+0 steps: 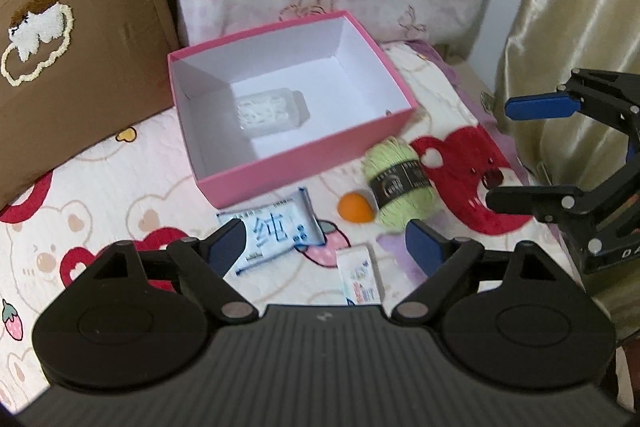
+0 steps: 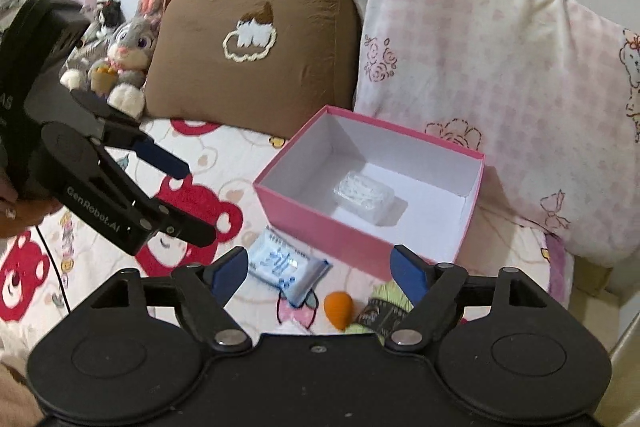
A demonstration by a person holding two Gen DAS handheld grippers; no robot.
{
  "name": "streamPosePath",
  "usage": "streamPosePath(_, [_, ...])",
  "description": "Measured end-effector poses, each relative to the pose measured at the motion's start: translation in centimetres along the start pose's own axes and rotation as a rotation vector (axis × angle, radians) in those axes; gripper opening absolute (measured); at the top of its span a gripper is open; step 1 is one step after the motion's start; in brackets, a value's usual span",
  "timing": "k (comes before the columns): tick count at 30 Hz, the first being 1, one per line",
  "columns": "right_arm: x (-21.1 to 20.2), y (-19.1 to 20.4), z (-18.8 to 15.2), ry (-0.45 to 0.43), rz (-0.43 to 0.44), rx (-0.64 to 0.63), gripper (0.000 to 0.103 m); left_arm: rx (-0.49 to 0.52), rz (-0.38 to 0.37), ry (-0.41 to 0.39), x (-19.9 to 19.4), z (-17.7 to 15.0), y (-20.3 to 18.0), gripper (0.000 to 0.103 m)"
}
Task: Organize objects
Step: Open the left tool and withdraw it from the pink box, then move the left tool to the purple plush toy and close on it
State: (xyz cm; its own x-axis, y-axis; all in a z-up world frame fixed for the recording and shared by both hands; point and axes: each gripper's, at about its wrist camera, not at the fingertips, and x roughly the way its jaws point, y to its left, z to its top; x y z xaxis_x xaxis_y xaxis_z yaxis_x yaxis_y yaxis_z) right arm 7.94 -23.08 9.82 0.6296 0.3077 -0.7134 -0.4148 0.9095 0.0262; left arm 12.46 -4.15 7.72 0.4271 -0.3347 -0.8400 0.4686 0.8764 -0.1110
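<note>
Both grippers empty over the bed

I saw the left gripper [image 1: 324, 241] and right gripper [image 2: 320, 267] with fingers spread, gripping nothing; a clear bottle [image 1: 272, 111] lay in the pink box [image 1: 288, 175].

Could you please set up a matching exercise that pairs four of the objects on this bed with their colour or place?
Column one:
1. clear plastic container
2. ball of yarn
3. egg-shaped sponge
4. pillow with the embroidered cloud

Column two:
A. orange, on the bedspread between the wipes packet and the yarn
B. brown, leaning behind the box
C. inside the pink box
D. light green with a black label band

Pairs: 1-C, 2-D, 3-A, 4-B
</note>
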Motion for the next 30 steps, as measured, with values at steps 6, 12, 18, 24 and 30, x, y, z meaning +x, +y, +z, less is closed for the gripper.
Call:
streamPosePath(6, [-0.9, 0.7, -2.1, 0.049, 0.004, -0.012, 0.085, 0.024, -0.009, 0.041, -0.2, -1.9, -1.4, 0.091])
streamPosePath(12, [-1.2, 1.4, -4.0, 0.108, 0.01, -0.009, 0.086, 0.038, -0.006, 0.092, 0.5, -3.5, -2.1, 0.093])
streamPosePath(18, [-1.8, 2.5, -5.6, 0.118, 0.017, -0.029, 0.09, 0.088, 0.015, 0.111, 1.6, -4.9, -3.5, 0.097])
streamPosePath(24, [-1.4, 2.8, -7.5, 0.142, 0.041, -0.013, 0.093, 0.083, -0.012, 0.146, 3.0, -6.3, -4.4, 0.097])
streamPosePath(30, [-0.5, 3.0, -9.3, 0.16, 0.051, 0.003, 0.093, 0.003, -0.049, 0.197, 5.0, -7.8, -4.5, 0.097])
